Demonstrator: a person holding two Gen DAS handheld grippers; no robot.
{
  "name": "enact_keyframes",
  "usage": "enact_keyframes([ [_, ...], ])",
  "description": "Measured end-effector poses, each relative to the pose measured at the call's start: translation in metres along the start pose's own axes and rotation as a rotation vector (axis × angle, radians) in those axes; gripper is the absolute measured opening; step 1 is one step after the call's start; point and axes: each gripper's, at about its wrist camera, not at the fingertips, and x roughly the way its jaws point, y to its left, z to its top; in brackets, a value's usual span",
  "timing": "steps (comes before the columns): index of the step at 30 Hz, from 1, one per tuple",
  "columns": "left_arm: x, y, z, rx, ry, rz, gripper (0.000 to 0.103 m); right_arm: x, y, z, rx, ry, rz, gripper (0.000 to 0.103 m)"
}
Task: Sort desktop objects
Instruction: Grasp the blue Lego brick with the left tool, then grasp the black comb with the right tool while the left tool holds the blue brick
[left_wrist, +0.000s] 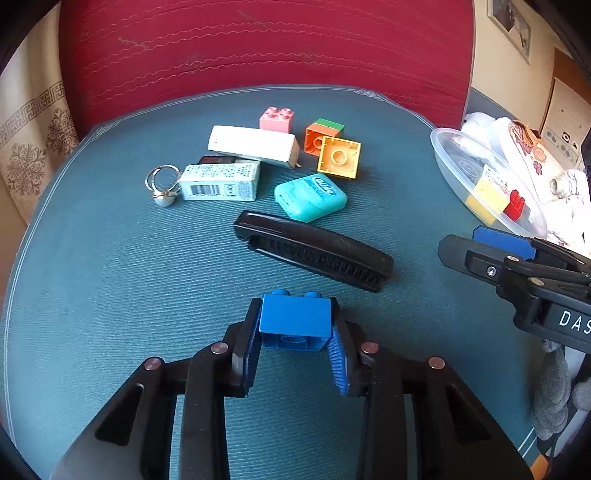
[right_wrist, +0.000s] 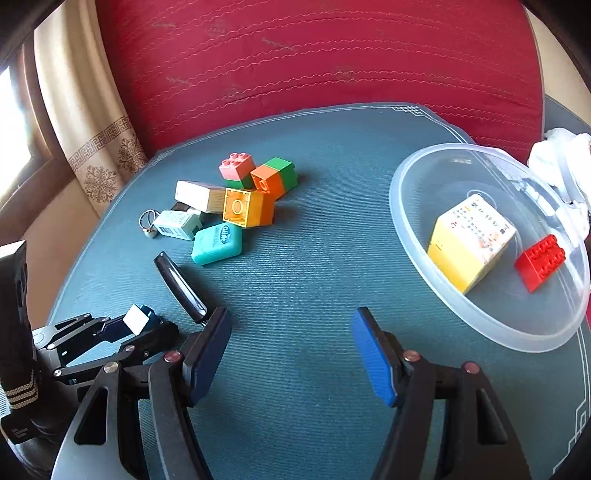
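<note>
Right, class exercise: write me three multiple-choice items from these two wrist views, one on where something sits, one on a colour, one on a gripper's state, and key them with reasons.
1. Where does the red brick lie?
A. In the clear plastic bowl
B. Beside the floss case
C. Between the left gripper's fingers

2. What colour is the brick held by the left gripper?
A. Pink
B. Blue
C. Green

3. How does the right gripper stand?
A. Shut on the black comb
B. Shut on a yellow box
C. Open, holding nothing

Key: 1 A, the right wrist view shows the red brick inside the bowl next to the yellow box. 2 B, the blue brick sits clamped between the ribbed pads. 3 C, its fingers are spread wide over bare green mat, with the black comb lying free.
</note>
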Motion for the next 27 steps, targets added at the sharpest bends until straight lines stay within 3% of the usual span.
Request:
enact_keyframes([
  [16,-0.003,0.062,0.0,-0.127,-0.009,0.103,0.035,0.046,0.069,0.009,-0.247,0.086,0.095,0.065],
  [22,0.003,0.061,0.003,-0.133,-0.008,0.099,0.035,0.07,0.079,0.016,-0.299,0.134,0.114,0.057],
  [27,0.005,0.063,0.007,-0.14,-0.009,0.103,0.035,0.072,0.085,0.012,-0.349,0.107,0.072,0.048],
])
